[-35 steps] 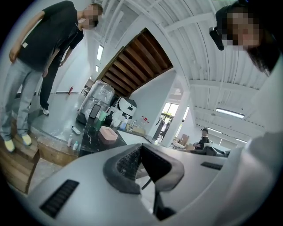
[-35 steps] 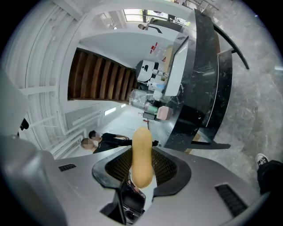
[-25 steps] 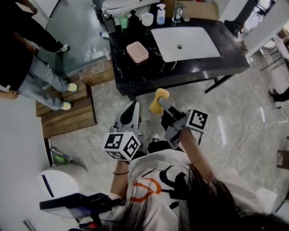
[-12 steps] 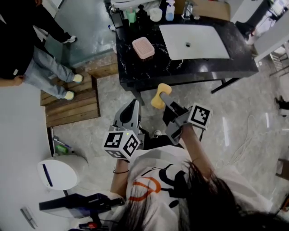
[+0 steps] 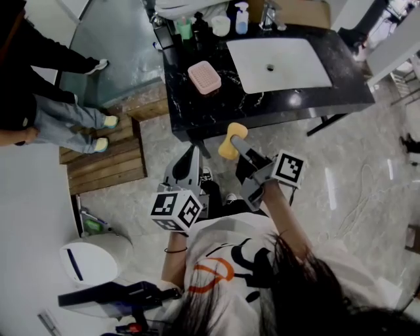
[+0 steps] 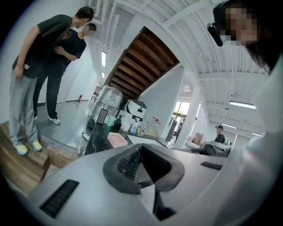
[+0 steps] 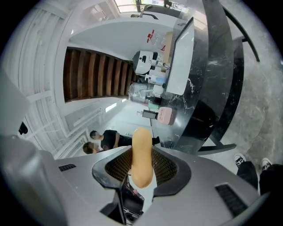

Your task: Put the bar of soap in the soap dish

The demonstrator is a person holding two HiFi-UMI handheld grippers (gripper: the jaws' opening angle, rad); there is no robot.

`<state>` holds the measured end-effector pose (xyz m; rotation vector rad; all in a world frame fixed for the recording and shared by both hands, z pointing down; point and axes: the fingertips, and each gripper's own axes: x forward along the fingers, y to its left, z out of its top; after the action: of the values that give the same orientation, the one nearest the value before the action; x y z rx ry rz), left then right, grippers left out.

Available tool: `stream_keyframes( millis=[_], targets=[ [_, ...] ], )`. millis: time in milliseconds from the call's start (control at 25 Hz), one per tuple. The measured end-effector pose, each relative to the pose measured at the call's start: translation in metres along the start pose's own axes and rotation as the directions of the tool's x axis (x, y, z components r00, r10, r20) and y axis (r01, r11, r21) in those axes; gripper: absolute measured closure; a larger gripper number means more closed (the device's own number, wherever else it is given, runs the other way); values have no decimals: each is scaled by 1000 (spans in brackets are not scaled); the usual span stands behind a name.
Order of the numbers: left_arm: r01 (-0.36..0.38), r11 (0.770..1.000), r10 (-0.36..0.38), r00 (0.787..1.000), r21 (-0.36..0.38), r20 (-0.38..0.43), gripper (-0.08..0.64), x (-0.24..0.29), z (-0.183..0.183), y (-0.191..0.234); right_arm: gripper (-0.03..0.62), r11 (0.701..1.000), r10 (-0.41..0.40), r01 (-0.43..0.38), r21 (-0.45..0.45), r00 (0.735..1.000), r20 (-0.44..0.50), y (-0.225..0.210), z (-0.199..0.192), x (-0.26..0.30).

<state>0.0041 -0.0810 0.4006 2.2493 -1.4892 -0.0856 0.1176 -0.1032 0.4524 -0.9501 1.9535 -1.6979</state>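
Here the right gripper is closed on the bar of soap. Its two jaws press on the yellow bar from both sides, and in the right gripper view the bar of soap stands upright between the ribbed pads, with its top above them. The soap is held in the air over the floor, just at the near side of the black table, and it does not touch the table.

The pink soap dish stands on the left part of the table, left of the white basin and well apart from the soap. In the right gripper view the soap dish shows beyond the top of the bar.

The left gripper is beside the right one, to its left and a little nearer, also over the floor. In the left gripper view its jaws are together and nothing is between them.

Some bottles stand at the far edge of the table. A person stands at the far left on a wooden platform.
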Motion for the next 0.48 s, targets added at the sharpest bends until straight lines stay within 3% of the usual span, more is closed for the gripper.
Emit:
stream_keyframes(
  millis=[480],
  targets=[
    [52,999,-52,998,10,-39,557,47,12,16,445,999,-37,37,-5,999,30,-5,28,33]
  ],
)
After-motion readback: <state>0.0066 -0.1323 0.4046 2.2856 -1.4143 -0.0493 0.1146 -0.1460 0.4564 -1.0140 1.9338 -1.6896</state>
